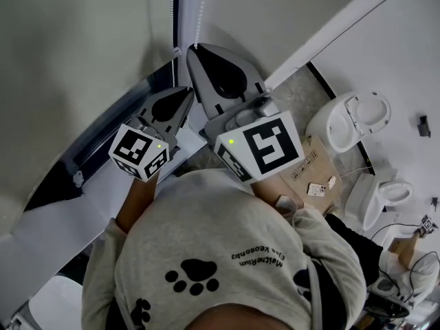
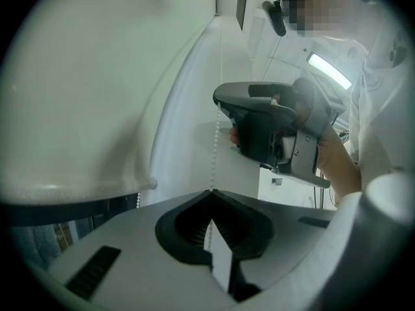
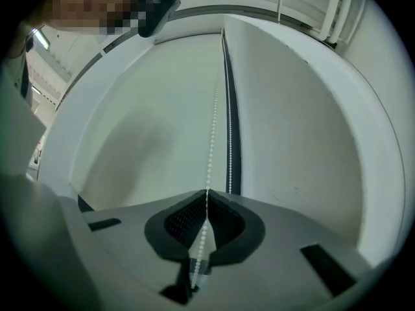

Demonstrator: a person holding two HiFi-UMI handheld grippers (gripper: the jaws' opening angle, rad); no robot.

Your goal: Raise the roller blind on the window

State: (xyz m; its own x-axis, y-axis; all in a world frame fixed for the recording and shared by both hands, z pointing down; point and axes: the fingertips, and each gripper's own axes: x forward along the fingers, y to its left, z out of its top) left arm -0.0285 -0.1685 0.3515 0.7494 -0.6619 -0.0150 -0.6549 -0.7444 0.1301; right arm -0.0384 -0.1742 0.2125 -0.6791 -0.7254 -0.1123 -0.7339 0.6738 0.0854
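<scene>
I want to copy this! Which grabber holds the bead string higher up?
The right gripper; it pinches the bead chain above the left gripper, which grips lower down.

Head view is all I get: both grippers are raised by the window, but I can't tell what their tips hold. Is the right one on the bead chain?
Observer: Yes. The right gripper is shut on the bead chain, which runs straight up from its tips.
Operator: And the left?
Observer: The left gripper is shut on the chain too, lower down; the strand rises from its tips to the right gripper above.
Operator: Where's the blind's lower edge?
Observer: The left gripper view shows the blind's bottom bar left of that gripper's tips, with dark glass below it.
</scene>
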